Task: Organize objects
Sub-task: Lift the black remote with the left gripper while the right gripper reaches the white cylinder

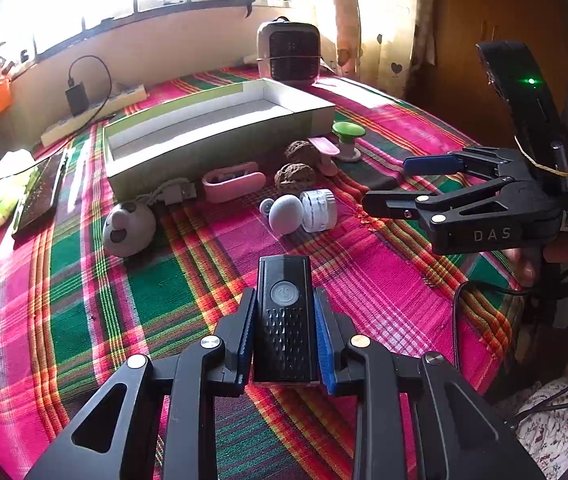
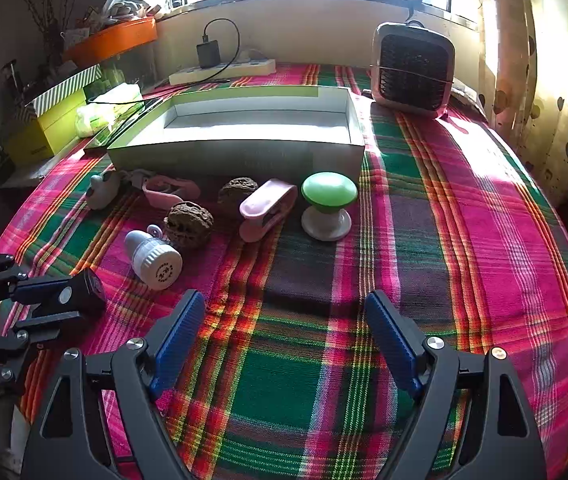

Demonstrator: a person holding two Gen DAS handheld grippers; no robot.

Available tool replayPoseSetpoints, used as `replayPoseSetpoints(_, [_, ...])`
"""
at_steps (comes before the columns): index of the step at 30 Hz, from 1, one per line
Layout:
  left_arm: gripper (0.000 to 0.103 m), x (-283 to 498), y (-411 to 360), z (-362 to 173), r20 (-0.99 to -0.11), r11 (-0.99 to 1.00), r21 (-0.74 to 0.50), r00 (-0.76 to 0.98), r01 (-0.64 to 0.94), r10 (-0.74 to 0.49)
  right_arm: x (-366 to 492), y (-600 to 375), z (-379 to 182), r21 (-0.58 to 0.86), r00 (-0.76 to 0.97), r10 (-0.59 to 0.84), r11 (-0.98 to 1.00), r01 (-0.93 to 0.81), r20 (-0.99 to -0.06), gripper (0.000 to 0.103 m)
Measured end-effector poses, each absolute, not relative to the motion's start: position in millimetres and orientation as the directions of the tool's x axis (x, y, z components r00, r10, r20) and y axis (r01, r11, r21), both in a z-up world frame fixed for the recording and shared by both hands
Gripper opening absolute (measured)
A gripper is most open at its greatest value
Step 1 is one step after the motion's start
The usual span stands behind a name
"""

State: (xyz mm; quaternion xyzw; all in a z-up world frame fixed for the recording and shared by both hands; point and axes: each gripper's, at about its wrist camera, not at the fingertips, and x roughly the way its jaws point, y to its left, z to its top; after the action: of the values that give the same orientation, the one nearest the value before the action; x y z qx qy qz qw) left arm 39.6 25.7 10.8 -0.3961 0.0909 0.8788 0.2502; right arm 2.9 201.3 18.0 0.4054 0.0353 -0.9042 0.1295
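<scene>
Two walnuts (image 2: 188,224), a pink clip (image 2: 268,208), a green knob (image 2: 329,192) and a ribbed white jar (image 2: 156,262) lie between my grippers and the open cardboard box (image 2: 236,156) on plaid cloth (image 2: 464,240); my left gripper (image 1: 286,312) pinches a black rectangular light (image 1: 284,316), right gripper (image 2: 284,336) spread, empty

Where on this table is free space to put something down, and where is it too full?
Free: the checked cloth right of the green knob, up to the curtain; the near strip before the open right gripper; inside the shallow box, which looks empty. Crowded: the row before the box, from knob to panda toy.
</scene>
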Motion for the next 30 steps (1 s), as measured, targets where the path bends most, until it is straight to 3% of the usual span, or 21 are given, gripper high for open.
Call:
replayPoseSetpoints(11, [0.025, 15, 6, 5, -0.748, -0.938, -0.04, -0.612, -0.344, 0.257, 5, 171, 27, 0.051, -0.631, -0.292, -0.927, 0.372, -0.719, 0.08])
replayPoseSetpoints(30, [0.025, 4, -1, 5, -0.737, -0.949, -0.044, -0.632, -0.311, 0.241, -9, 144, 18, 0.06, -0.572, -0.339, -0.891, 0.45, -0.747, 0.05])
